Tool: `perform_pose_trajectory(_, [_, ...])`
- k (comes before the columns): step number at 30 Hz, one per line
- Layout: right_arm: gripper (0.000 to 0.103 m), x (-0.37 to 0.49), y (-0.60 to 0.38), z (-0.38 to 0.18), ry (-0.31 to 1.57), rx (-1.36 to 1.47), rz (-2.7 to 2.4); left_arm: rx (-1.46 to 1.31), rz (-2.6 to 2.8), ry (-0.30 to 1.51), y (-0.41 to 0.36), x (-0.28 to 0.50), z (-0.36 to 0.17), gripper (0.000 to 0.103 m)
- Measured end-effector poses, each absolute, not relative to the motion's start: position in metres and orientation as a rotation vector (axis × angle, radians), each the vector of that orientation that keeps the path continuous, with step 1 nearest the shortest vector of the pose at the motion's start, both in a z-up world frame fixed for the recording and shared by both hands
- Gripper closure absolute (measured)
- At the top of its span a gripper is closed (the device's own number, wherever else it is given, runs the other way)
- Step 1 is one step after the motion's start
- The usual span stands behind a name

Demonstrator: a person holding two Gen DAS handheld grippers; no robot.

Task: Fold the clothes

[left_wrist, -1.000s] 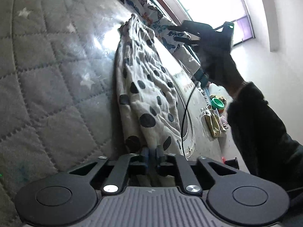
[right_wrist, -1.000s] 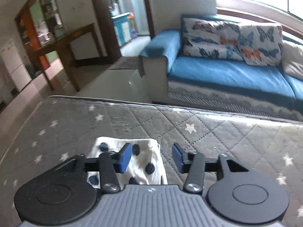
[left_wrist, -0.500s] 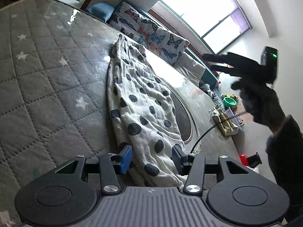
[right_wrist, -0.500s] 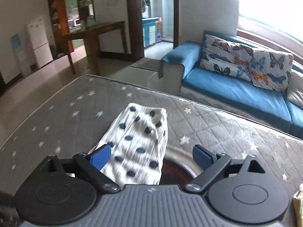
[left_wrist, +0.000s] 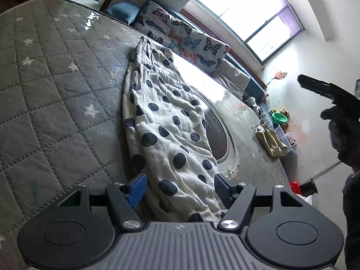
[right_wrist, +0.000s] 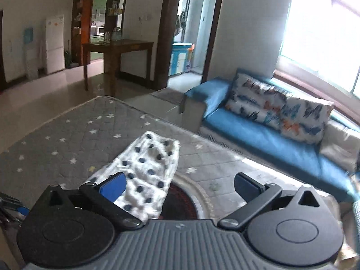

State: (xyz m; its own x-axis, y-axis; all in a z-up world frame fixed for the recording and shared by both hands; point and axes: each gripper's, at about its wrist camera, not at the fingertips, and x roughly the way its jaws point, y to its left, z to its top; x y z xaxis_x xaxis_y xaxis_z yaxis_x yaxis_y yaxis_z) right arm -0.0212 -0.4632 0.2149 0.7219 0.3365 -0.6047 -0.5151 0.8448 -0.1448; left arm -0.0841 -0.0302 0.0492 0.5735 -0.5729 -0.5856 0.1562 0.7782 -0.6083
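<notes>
A white garment with dark polka dots (left_wrist: 166, 121) lies folded in a long strip on the grey quilted star-patterned table cover (left_wrist: 51, 90). My left gripper (left_wrist: 180, 185) is open, its jaws either side of the garment's near end, not gripping it. In the right wrist view the same garment (right_wrist: 146, 171) lies ahead and to the left. My right gripper (right_wrist: 180, 185) is open wide and empty, raised above the table. It also shows in the left wrist view (left_wrist: 326, 90), held high at the right.
A round glass inset (left_wrist: 220, 135) sits in the table under the garment's right edge. A yellowish cloth bundle (left_wrist: 270, 139) lies near the table's far right edge. A blue sofa (right_wrist: 258, 132) with butterfly cushions stands beyond the table.
My left gripper let go of the garment's near end and opened wide. My right gripper opened further, rose and pulled back from the garment.
</notes>
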Motion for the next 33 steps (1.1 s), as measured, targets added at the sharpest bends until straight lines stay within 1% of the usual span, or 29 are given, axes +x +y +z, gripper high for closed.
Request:
perform_pose_trajectory(3, [0.0,-0.033,-0.467,0.222,0.582,-0.339,0.476,-0.536,-0.453,0.866,-0.034,-0.084,0.049,0.032])
perform_pose_trajectory(6, [0.0,-0.046,-0.469,0.211,0.649,-0.336,0.519,-0.541,-0.456,0.879,-0.037,-0.085,0.046,0.032])
perform_pose_trajectory(12, [0.0,-0.076,-0.448,0.161,0.777,-0.342,0.634,-0.542,-0.457,0.876,-0.037,-0.089,0.048,0.032])
perform_pose_trajectory(17, [0.0,-0.102,-0.431,0.12,0.828,-0.29,0.732,-0.552,-0.457,0.885,-0.04,-0.086,0.044,0.034])
perform_pose_trajectory(19, [0.0,-0.111,-0.425,0.106,0.836,-0.285,0.757,-0.561,-0.455,0.894,-0.041,-0.084,0.041,0.036])
perform_pose_trajectory(21, [0.0,-0.117,-0.421,0.095,0.846,-0.274,0.772,-0.568,-0.459,0.901,-0.044,-0.083,0.038,0.043])
perform_pose_trajectory(22, [0.0,-0.119,-0.42,0.09,0.854,-0.26,0.779,-0.572,-0.46,0.906,-0.045,-0.082,0.037,0.044])
perform_pose_trajectory(24, [0.0,-0.121,-0.42,0.081,0.869,-0.231,0.786,-0.576,-0.459,0.911,-0.047,-0.081,0.035,0.051])
perform_pose_trajectory(28, [0.0,-0.127,-0.417,0.072,0.874,-0.204,0.798,-0.591,-0.453,0.913,-0.048,-0.083,0.034,0.06])
perform_pose_trajectory(33, [0.001,-0.136,-0.41,0.069,0.851,-0.202,0.822,-0.604,-0.434,0.915,-0.047,-0.085,0.034,0.06])
